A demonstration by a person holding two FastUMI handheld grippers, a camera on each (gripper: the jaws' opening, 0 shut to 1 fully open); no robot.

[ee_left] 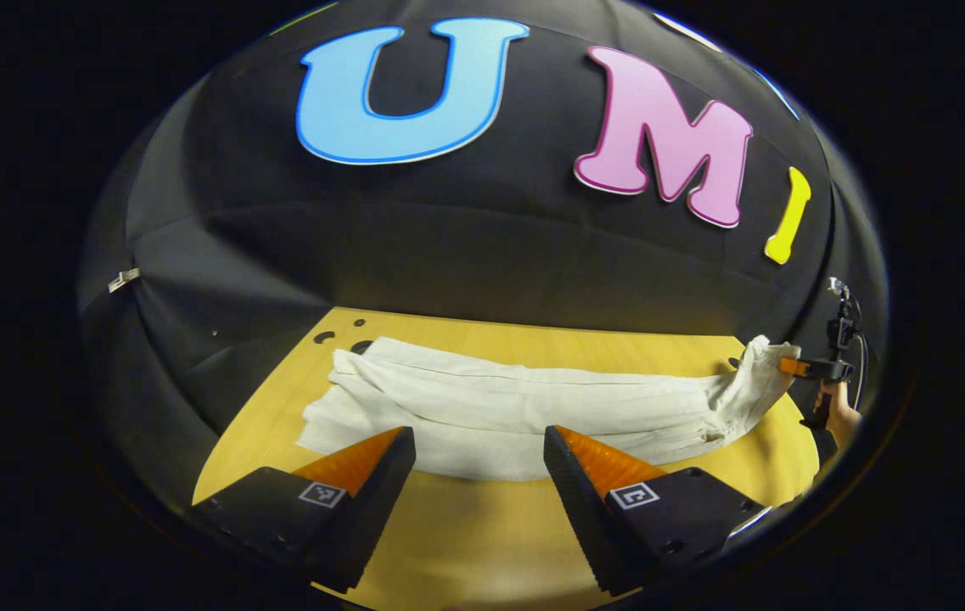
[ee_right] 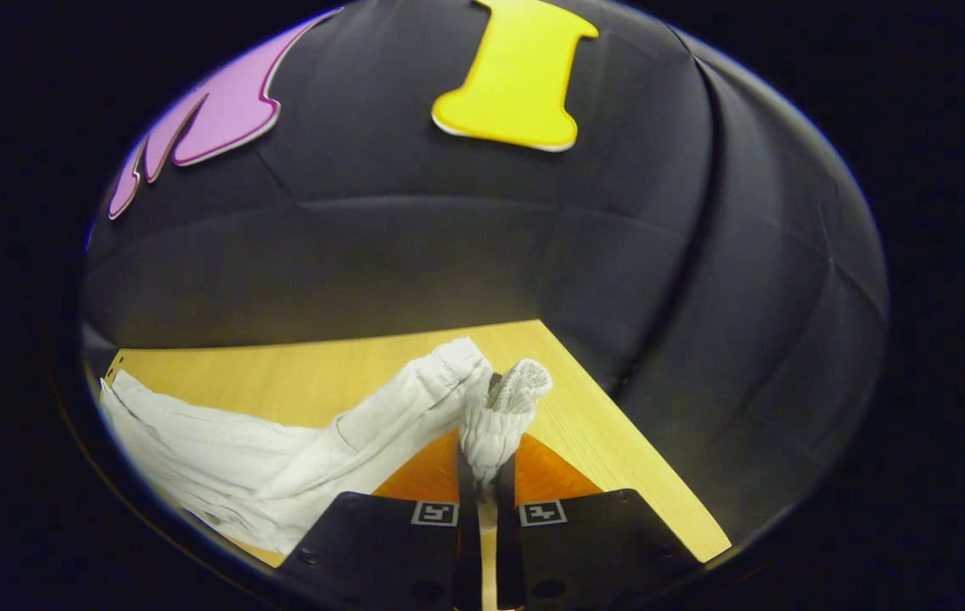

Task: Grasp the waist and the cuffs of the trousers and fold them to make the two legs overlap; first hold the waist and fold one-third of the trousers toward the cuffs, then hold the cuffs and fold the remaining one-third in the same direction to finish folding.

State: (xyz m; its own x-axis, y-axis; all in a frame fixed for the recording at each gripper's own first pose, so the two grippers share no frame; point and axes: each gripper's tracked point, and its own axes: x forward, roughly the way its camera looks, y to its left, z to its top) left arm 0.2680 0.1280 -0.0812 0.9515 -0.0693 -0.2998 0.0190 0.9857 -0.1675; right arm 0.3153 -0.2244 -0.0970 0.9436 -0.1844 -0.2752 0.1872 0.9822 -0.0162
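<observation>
White trousers lie lengthwise across the wooden table, the legs laid one over the other. In the left gripper view my left gripper hovers open over the near edge of the trousers, nothing between its fingers. At the far right of that view the right gripper lifts the trousers' end off the table. The right gripper view shows my right gripper shut on the ribbed elastic waist, which bunches upward between the fingers. The rest of the trousers trails off to the left.
A hand holds the right gripper at the table's right end. Small dark holes mark the table's far left corner. The table's right edge runs close beside the right gripper, with the black booth wall behind.
</observation>
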